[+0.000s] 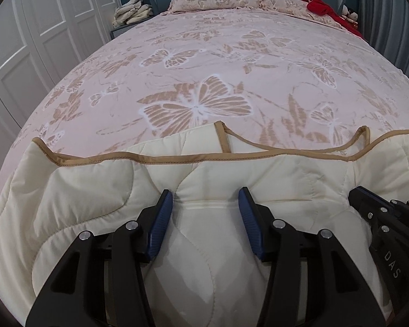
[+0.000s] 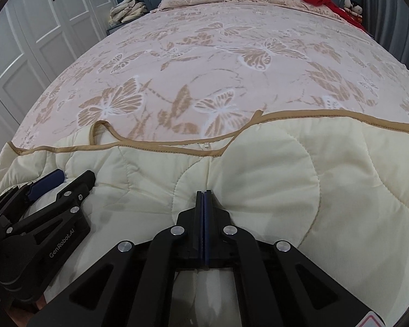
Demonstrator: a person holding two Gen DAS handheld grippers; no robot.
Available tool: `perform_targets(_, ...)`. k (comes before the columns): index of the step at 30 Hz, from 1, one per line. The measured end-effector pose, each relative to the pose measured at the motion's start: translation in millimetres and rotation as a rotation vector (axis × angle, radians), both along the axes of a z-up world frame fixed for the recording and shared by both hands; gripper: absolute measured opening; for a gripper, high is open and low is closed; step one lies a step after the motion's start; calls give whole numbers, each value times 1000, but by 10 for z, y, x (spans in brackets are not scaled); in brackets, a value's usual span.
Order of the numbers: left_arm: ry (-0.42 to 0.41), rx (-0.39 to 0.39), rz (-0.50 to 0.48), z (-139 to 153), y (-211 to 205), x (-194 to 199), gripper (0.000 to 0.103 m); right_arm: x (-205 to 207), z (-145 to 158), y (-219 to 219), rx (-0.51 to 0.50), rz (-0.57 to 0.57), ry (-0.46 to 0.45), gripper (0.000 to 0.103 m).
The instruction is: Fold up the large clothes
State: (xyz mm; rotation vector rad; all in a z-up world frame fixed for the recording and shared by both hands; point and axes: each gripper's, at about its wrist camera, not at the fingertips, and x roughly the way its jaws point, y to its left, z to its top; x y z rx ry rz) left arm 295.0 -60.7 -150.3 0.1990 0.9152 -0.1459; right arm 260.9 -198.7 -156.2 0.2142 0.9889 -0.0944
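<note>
A cream quilted garment (image 1: 95, 190) with tan binding lies bunched across the near edge of the bed; it also shows in the right wrist view (image 2: 327, 177). My left gripper (image 1: 205, 194) is open, its blue-padded fingers straddling a fold of the garment. My right gripper (image 2: 204, 192) is shut, its tips pressed into a pinched fold of the cream fabric. The right gripper shows at the right edge of the left wrist view (image 1: 360, 193); the left gripper shows at the left of the right wrist view (image 2: 73, 175).
The bed (image 1: 204, 54) has a pink butterfly-print cover, with pillows (image 1: 212, 0) at a blue headboard. A red item (image 1: 321, 8) lies at the far right. Folded cream clothes (image 1: 132, 12) sit on a bedside stand. White wardrobe doors (image 1: 41, 27) stand at the left, a grey curtain (image 1: 390, 21) at the right.
</note>
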Motion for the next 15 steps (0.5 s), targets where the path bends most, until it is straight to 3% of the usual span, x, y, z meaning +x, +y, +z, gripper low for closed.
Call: perform_targets(15, -31, 52, 7, -54, -81, 7, 49, 42, -37, -15, 6, -3, -18, 0)
